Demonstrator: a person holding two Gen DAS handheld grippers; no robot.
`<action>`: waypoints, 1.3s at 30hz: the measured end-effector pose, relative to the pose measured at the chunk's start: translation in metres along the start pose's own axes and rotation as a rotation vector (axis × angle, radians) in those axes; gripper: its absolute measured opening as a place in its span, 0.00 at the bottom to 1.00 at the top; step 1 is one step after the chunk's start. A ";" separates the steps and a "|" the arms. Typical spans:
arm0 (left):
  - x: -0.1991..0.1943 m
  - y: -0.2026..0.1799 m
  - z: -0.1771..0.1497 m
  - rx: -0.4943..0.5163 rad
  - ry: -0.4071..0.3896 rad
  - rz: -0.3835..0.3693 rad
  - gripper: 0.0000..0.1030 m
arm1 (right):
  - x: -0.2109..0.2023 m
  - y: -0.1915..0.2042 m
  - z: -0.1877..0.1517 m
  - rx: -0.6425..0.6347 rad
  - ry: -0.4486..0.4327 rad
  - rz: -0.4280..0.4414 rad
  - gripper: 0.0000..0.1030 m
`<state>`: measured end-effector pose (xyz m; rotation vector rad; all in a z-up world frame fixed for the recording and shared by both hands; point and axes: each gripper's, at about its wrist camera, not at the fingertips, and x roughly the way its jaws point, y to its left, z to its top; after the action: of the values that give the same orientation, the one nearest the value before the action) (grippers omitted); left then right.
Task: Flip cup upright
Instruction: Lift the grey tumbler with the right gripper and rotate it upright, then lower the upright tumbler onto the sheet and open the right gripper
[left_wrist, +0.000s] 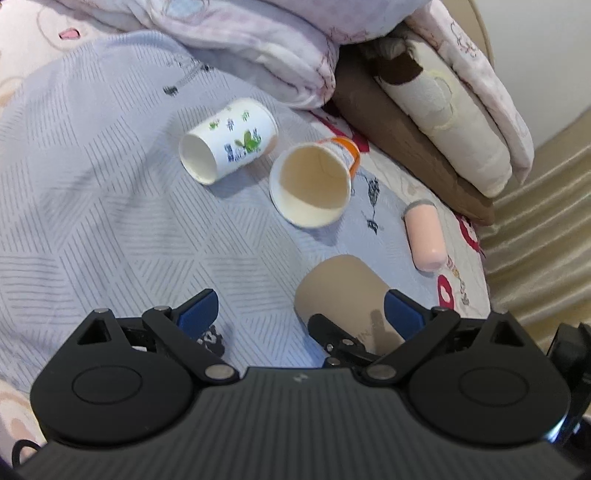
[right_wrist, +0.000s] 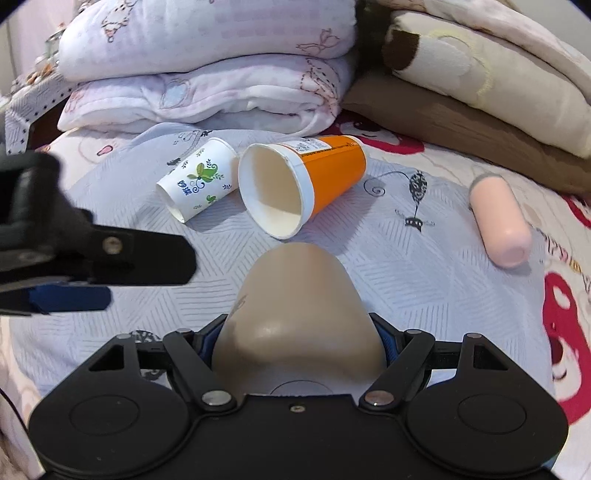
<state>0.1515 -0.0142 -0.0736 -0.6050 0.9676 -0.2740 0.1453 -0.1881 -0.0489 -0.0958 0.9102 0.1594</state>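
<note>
The right gripper (right_wrist: 299, 332) is clamping a smooth tan cup (right_wrist: 299, 306), its blue pads (right_wrist: 389, 341) pressing against both flanks of the cup near the base. The cup is lying on its side, its length running away from the camera and its far end pointing toward the other cups; whether that far end is the mouth or the bottom cannot be told from here. The left gripper (left_wrist: 299, 310) is hanging spread wide with nothing between its fingers, just left of the tan cup and beside the right gripper's linkage (left_wrist: 340, 339).

Further out on the lavender quilt (right_wrist: 424, 280), an orange paper cup (right_wrist: 303, 184) is lying tipped with its white mouth facing near, and a small white cup with a green leaf print (right_wrist: 199, 181) is lying just left of it, the two close or touching. A pink capsule-shaped cup (right_wrist: 500, 225) is resting well apart on the right. Folded blankets (right_wrist: 207, 74) are piled at the far edge.

By my reading, the grasp is made and the flip itself is coming: the wrist needs to lift the cup clear of the soft quilt, rotate it until the opening faces up, and set it down gently, since bedding gives an unsteady footing.
</note>
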 end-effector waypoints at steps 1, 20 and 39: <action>0.002 0.001 -0.001 -0.006 0.012 -0.005 0.94 | -0.001 0.000 -0.002 0.016 -0.002 0.001 0.79; 0.049 0.000 -0.010 -0.042 0.251 -0.170 0.55 | 0.009 -0.015 -0.023 0.142 0.141 0.077 0.79; 0.059 -0.021 -0.001 0.066 0.177 -0.181 0.64 | 0.013 -0.049 -0.007 0.026 0.180 0.285 0.80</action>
<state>0.1838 -0.0596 -0.1020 -0.6160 1.0703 -0.5258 0.1565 -0.2359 -0.0623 0.0451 1.1031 0.4092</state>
